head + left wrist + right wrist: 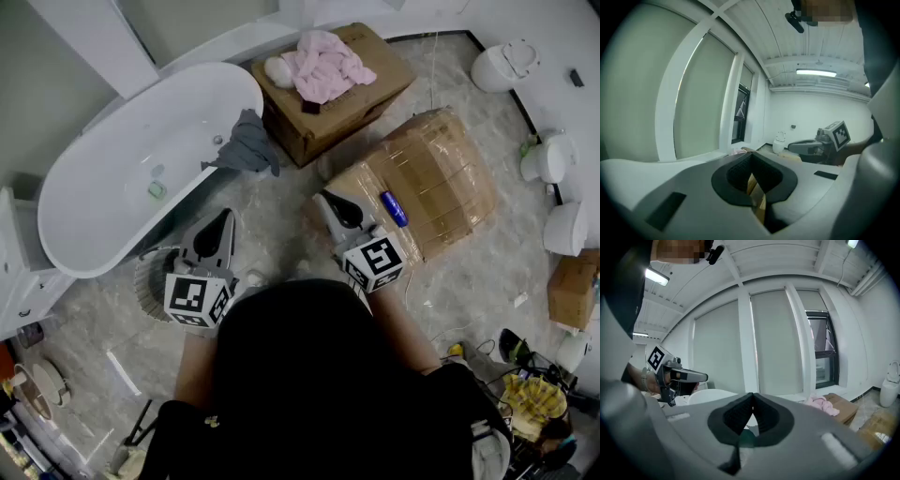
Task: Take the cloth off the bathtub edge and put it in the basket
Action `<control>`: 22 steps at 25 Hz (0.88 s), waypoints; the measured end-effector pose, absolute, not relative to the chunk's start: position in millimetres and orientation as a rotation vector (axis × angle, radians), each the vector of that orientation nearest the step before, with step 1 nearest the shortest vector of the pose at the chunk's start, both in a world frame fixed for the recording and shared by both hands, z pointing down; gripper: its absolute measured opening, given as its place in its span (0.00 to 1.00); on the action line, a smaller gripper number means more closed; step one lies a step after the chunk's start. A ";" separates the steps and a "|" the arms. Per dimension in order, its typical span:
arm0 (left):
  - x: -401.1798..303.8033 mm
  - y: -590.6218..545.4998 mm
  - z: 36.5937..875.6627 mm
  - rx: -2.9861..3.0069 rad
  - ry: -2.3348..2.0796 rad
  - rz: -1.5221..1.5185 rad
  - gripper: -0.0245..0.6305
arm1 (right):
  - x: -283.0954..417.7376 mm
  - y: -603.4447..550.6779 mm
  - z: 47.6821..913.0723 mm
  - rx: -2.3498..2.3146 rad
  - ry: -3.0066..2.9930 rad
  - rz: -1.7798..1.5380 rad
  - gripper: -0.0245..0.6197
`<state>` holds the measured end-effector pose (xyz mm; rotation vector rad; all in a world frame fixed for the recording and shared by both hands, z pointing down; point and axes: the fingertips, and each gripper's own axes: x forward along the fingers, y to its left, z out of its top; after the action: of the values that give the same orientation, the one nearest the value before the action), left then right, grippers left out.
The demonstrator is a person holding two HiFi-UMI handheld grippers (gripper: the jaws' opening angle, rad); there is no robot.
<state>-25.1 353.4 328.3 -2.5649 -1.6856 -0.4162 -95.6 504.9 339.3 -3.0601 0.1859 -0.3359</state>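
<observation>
A grey cloth point(246, 145) hangs over the right rim of the white bathtub point(112, 202). Close to me on the floor, a round ribbed basket point(150, 281) shows partly beneath my left gripper point(228, 217). That gripper is shut and empty, a little short of the cloth. My right gripper point(324, 198) is shut too, with nothing in it, to the right of the cloth near a taped carton. In the left gripper view the jaws point(751, 157) meet at the tips. The right gripper view shows its jaws point(752, 397) closed, with the tub point(710, 397) behind them.
A cardboard box point(375, 89) with a pink cloth point(323, 61) on it stands behind the tub's end. A tape-wrapped carton point(441, 173) carries a blue object point(394, 208). Toilets point(502, 64) and other white fixtures line the right side. Clutter lies at the lower right.
</observation>
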 end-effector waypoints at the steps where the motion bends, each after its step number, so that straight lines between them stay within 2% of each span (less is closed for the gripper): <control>1: -27.3 356.8 330.0 -2.567 -1.683 -0.426 0.06 | -97.9 508.5 340.1 -3.057 0.190 -0.338 0.03; 13: -34.5 379.5 350.1 -2.629 -1.555 -0.523 0.06 | -97.9 548.4 362.5 -2.966 0.286 -0.361 0.03; 22: 43.4 364.2 369.7 -2.671 -1.524 -0.576 0.06 | -14.8 540.3 381.5 -2.950 0.330 -0.440 0.03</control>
<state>43.4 364.2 369.7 -2.6709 -1.5236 -0.5757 -14.8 540.3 381.5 -2.9504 0.3302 -0.4396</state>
